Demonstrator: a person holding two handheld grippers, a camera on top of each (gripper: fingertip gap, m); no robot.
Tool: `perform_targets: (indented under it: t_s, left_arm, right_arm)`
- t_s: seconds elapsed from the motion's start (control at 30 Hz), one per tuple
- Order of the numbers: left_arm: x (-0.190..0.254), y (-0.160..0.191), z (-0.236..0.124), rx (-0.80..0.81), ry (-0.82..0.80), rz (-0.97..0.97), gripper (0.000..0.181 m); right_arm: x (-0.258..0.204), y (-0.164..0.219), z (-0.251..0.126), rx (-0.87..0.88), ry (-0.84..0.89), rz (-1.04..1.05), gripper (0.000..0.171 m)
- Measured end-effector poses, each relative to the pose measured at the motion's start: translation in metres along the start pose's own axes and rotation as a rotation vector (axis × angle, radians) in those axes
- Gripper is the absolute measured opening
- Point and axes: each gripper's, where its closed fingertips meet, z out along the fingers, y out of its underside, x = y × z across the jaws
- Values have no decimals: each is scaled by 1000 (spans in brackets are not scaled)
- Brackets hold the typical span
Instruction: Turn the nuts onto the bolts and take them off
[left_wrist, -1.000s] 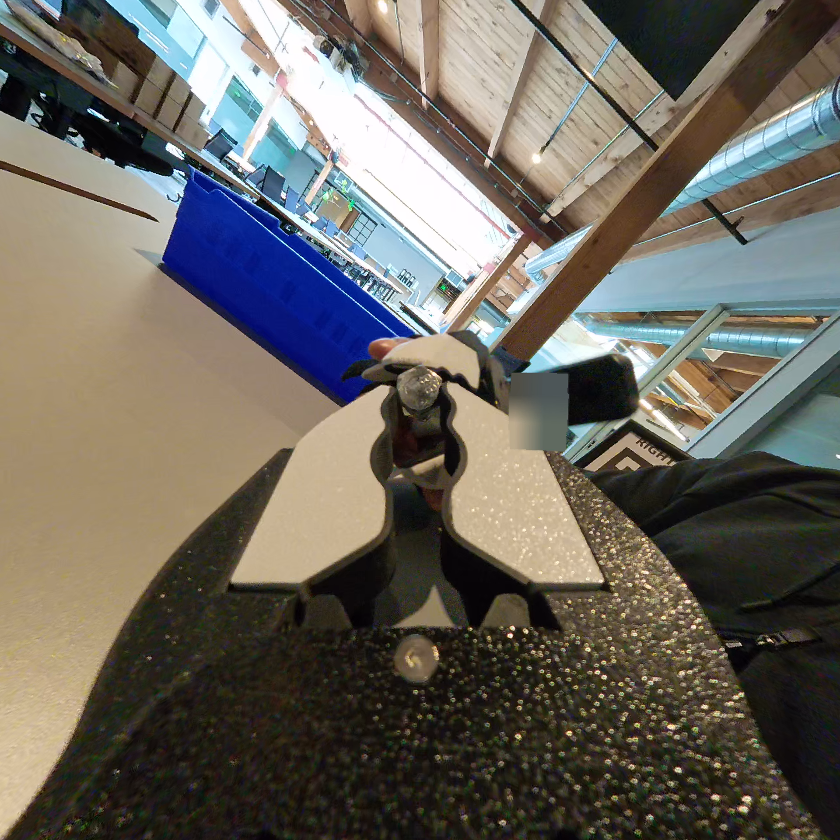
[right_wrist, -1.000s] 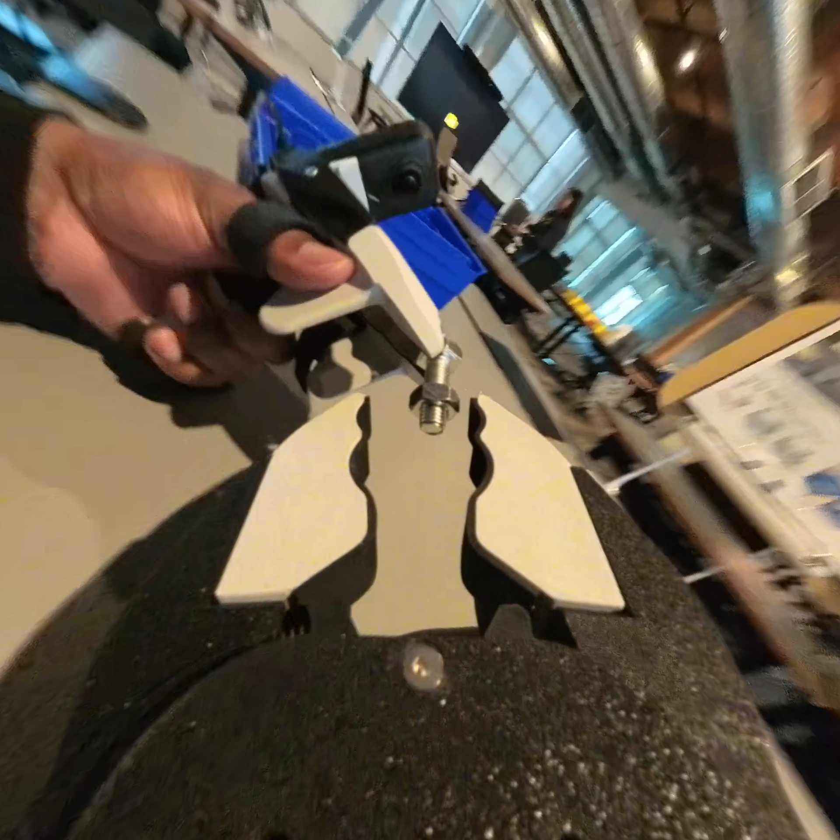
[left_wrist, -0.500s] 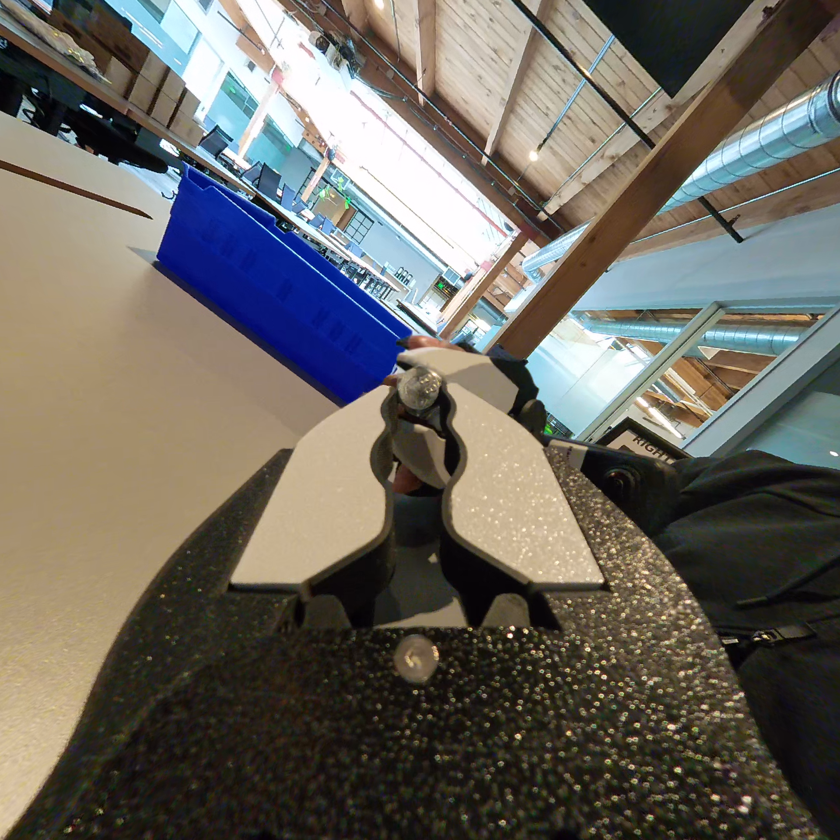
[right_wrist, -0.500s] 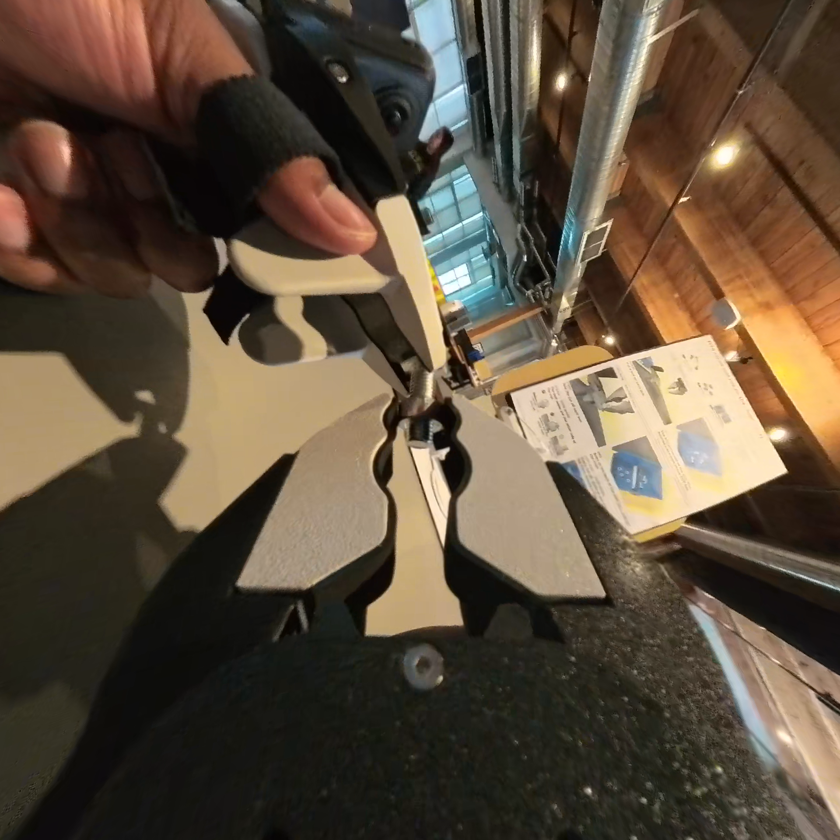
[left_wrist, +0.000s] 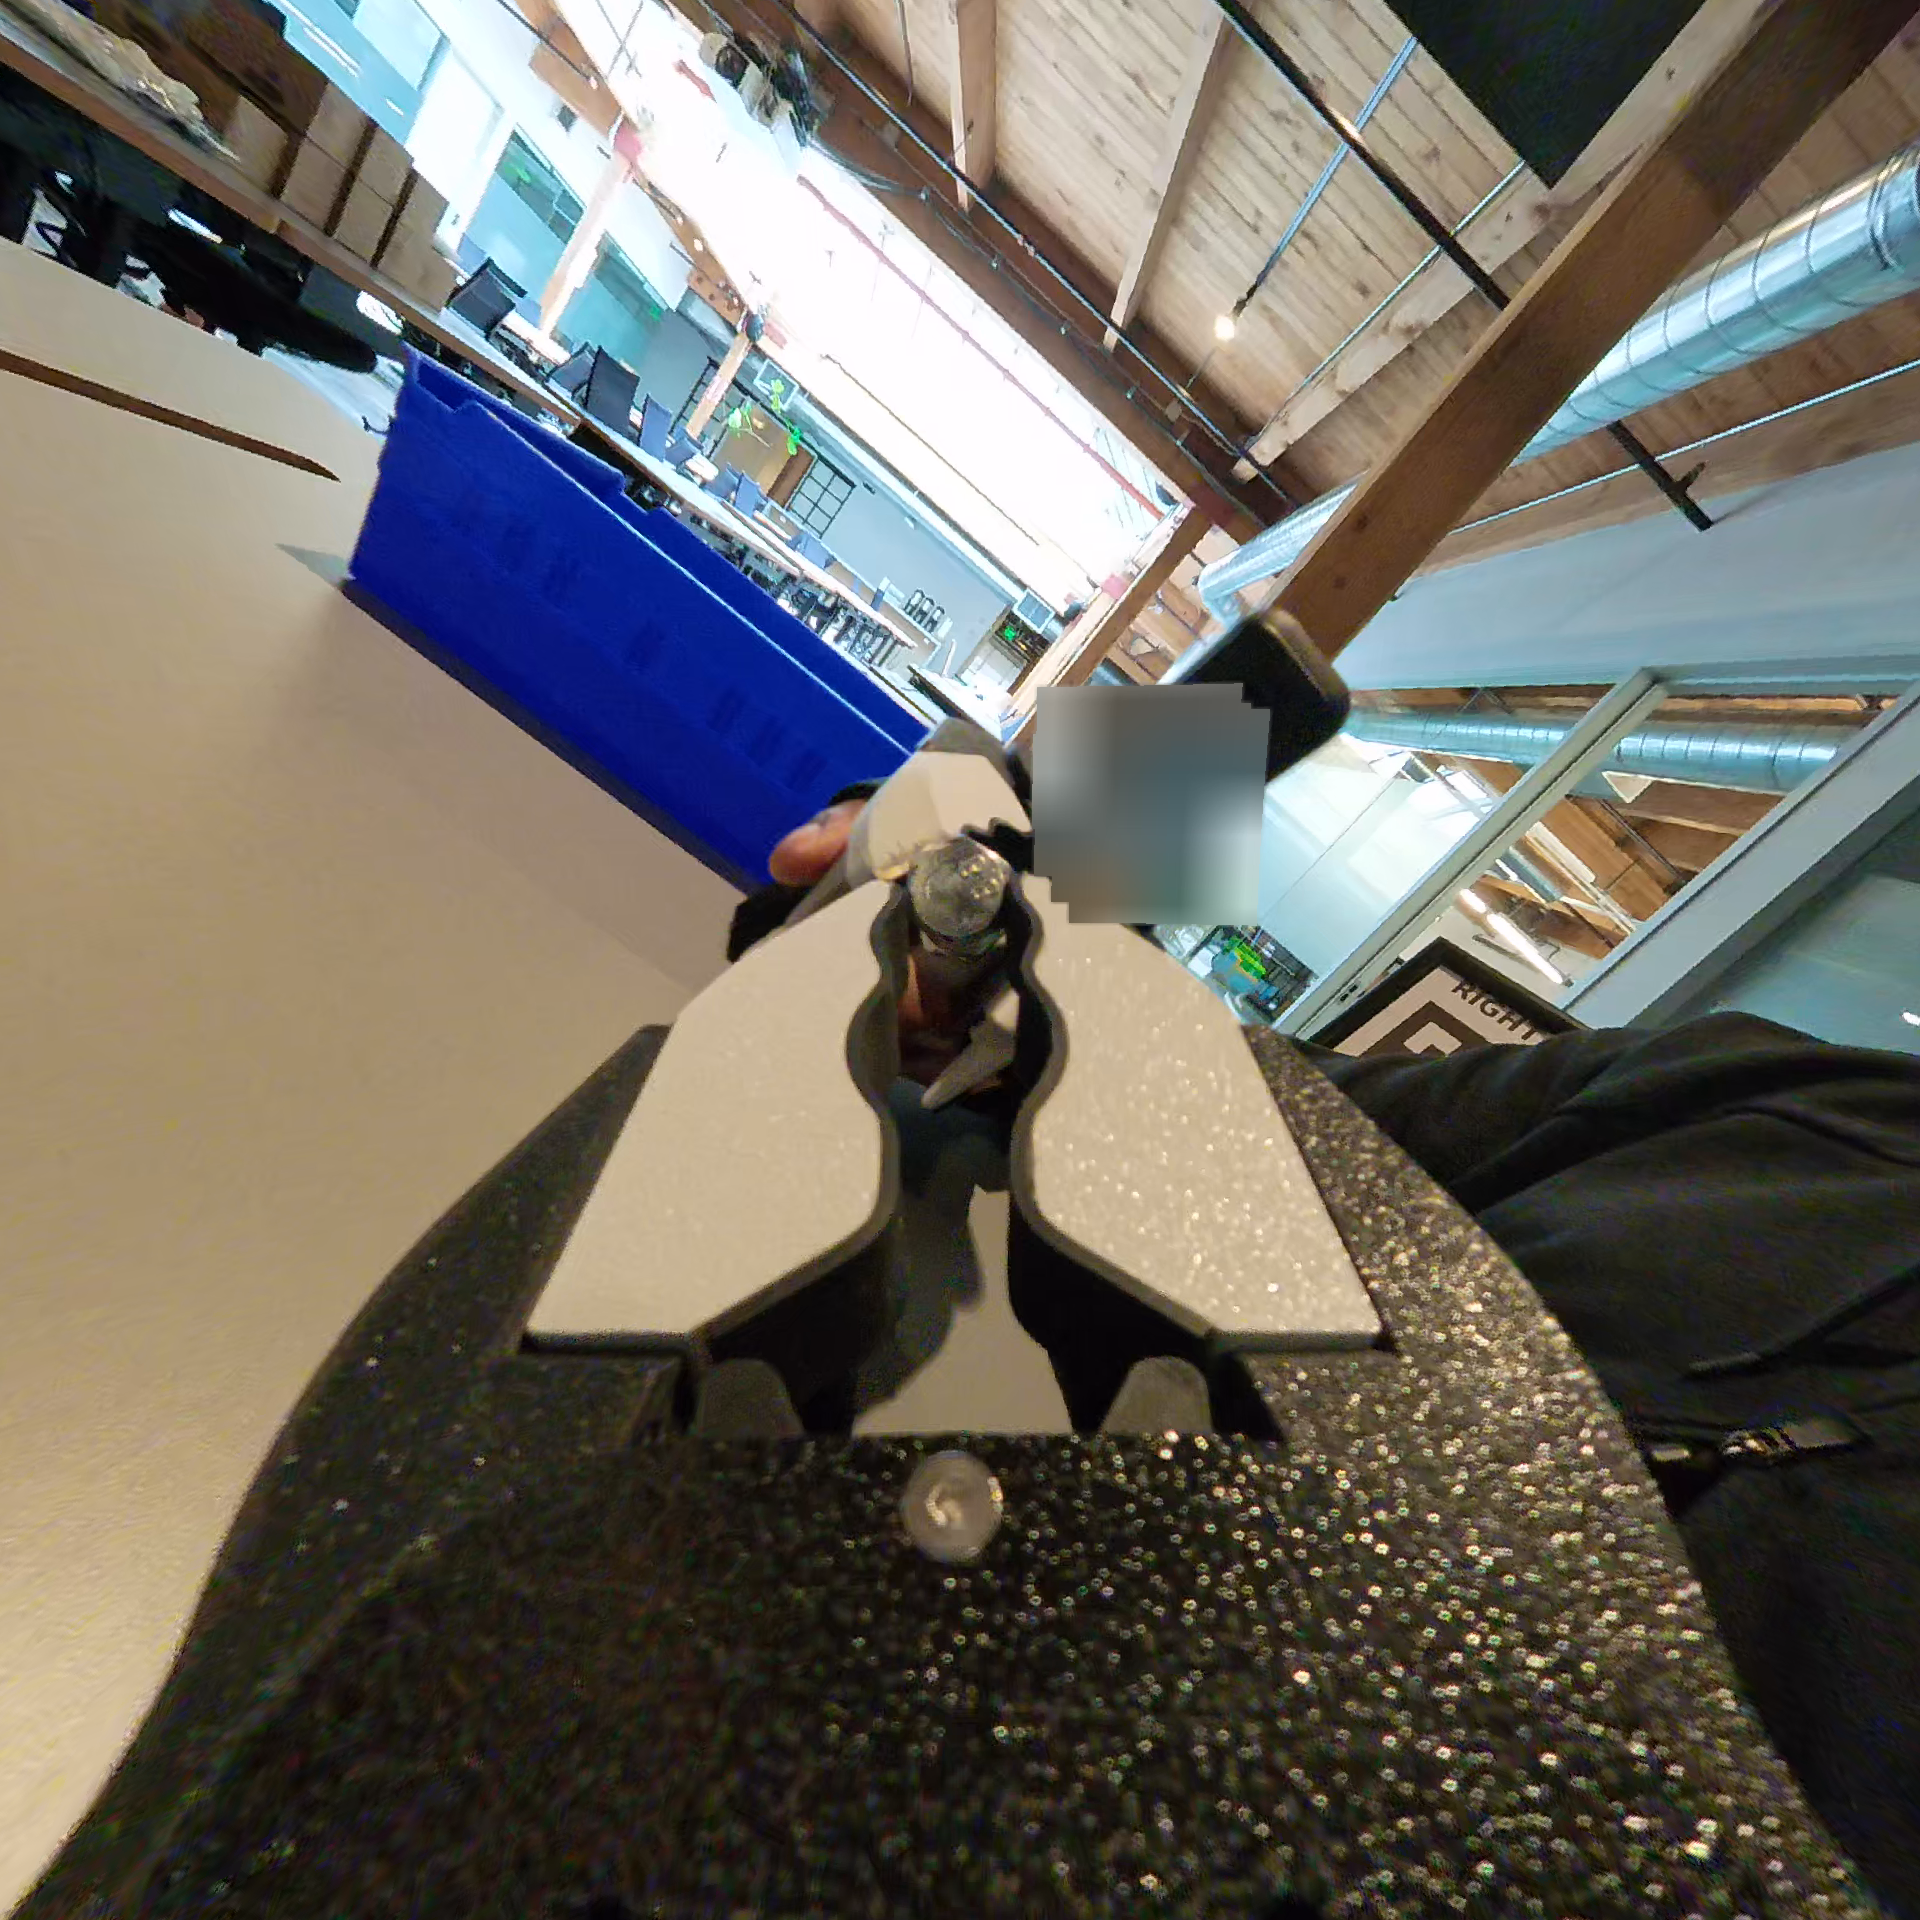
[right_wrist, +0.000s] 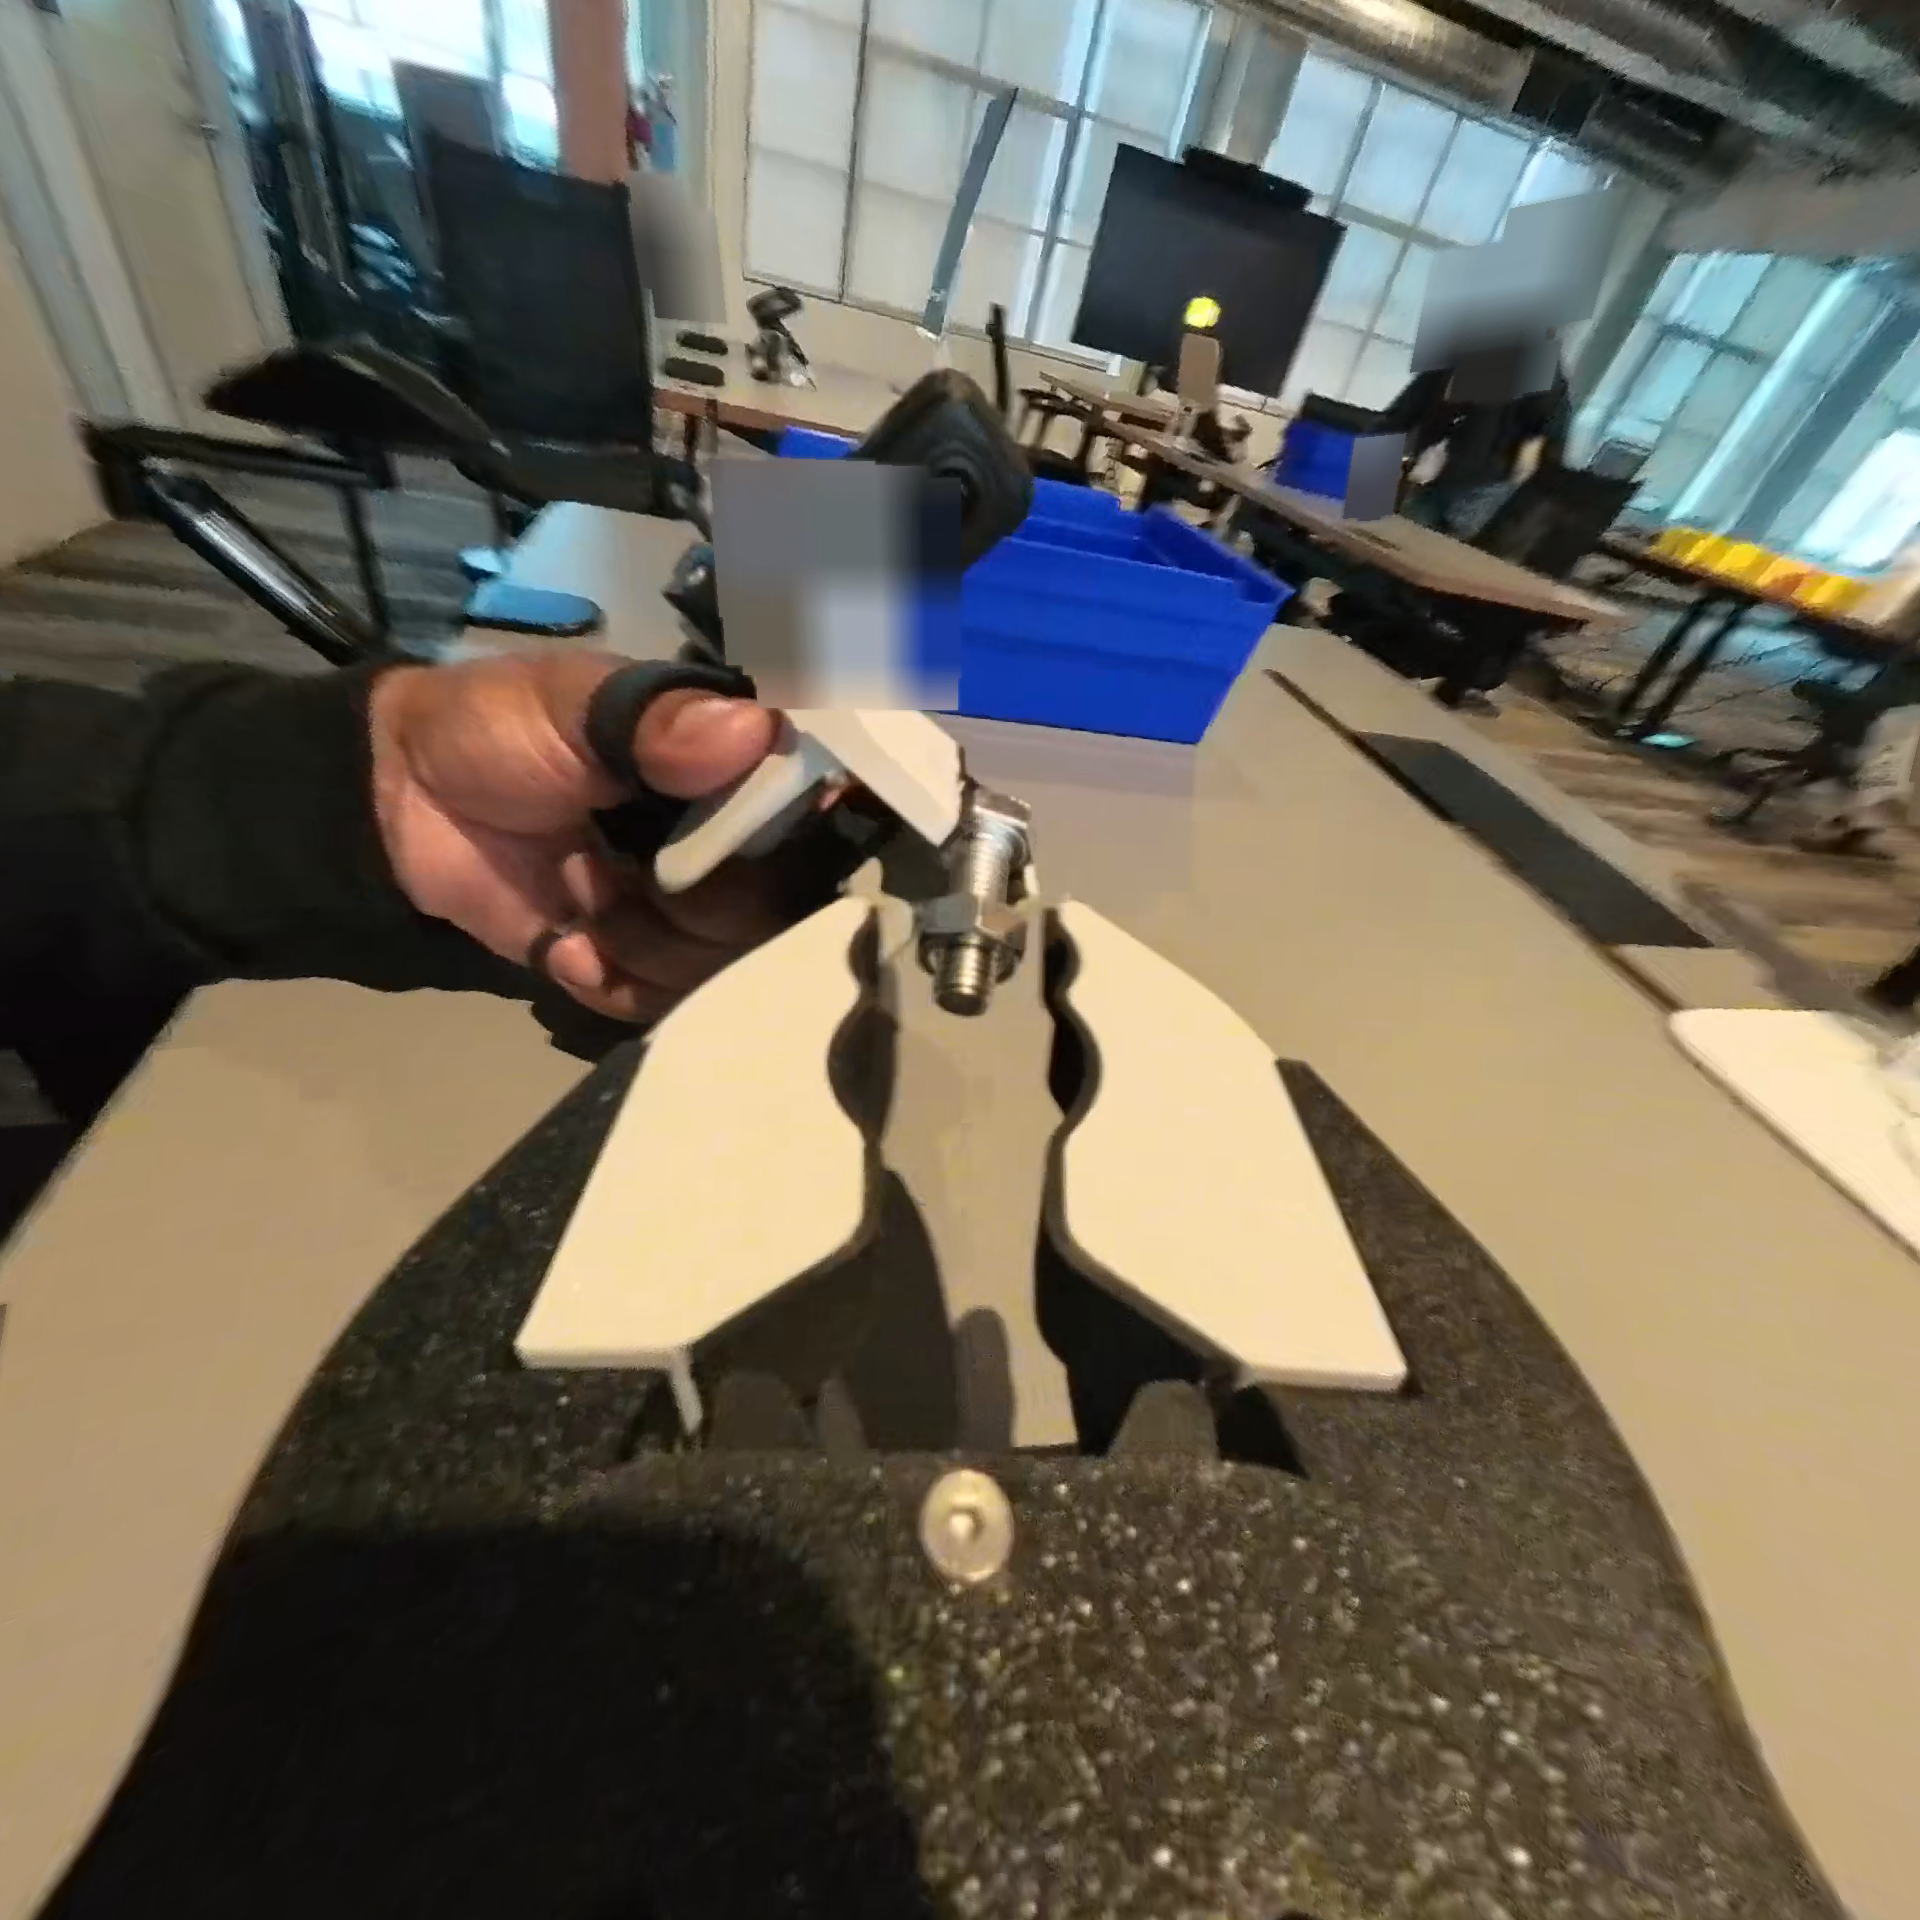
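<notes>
Two grippers meet at one bolt (right_wrist: 982, 883), held in the air above the grey table (right_wrist: 1455, 1039). Nearest in the right wrist view, the right gripper (right_wrist: 961, 925) stands with its fingers spread a little, the nut (right_wrist: 966, 920) sitting between the tips at centre frame; whether the pads actually touch its flats I cannot tell (the gap looks barely wider than the nut). My reading is that the spread lets the gripper reset its angle for another turn.

Just beyond, upper centre, the left gripper (left_wrist: 951, 914) pinches the bolt by its head end, with the threaded end pointing back toward the right camera. In the left wrist view the rounded bolt head shows between fingertips pressed in on it, at mid-frame. Holding the bolt steady by the head probably leaves the thread free for the nut to travel.

A hand (right_wrist: 520, 821) at left of the right view works the left gripper.

Farther back, the blue bin (right_wrist: 1101, 644) stands well apart, so the table below offers open room; the table edge runs along the right of that frame.
</notes>
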Motion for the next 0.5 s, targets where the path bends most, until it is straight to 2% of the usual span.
perform_targets:
  t_s: [0.03,0.1,0.27,0.37,0.5]
  left_arm:
    - [0,-1,-1,8,1,-3,16]
    - [0,-2,-2,18,2,-7,16]
    - [0,-3,-2,21,1,-8,16]
    - [0,-3,-2,21,3,-8,17]
    - [-1,-1,-1,12,0,-9,17]
  right_arm:
    - [2,0,1,-13,42,-61,38]
    - [5,0,1,-44,144,-232,42]
    - [6,-4,1,-123,343,-633,40]
    - [7,-5,2,-155,404,-719,31]
    - [12,-2,2,-184,415,-691,19]
